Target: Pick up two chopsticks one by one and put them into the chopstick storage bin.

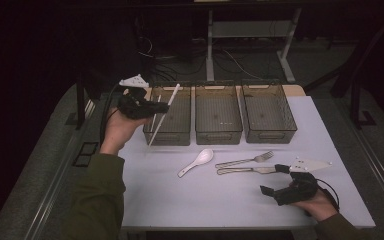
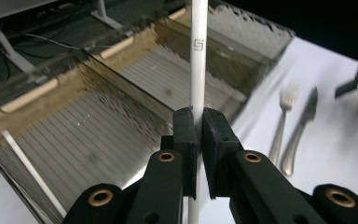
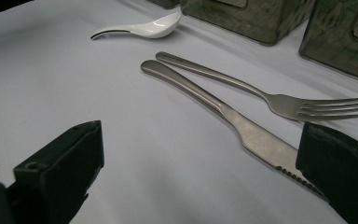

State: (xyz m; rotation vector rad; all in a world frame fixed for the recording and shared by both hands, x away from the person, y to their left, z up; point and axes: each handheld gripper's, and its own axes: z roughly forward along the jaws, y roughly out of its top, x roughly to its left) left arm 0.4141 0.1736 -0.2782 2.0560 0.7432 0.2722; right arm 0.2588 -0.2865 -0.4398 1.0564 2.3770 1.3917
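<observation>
A person works at a white worktop point(image 1: 240, 200) with 3 dark mesh bins in a row along its far side. The left tool point(image 1: 156, 107) is raised over the leftmost bin point(image 1: 167, 135), its jaws nearly shut and clamped on a white chopstick point(image 1: 163, 114). The chopstick's long axis slants steeply: its lower end hangs in front of that bin's near wall, and its upper end reaches toward the bin's far rim. A second white chopstick point(image 2: 32, 170) already lies inside this bin. To drop in, the held chopstick probably needs levelling along the bin's length. The right tool point(image 3: 200, 172) rests well apart from the leftmost bin, jaws wide and empty, just beside a knife point(image 3: 223, 112), fork point(image 3: 265, 95) and white spoon point(image 3: 142, 28).
</observation>
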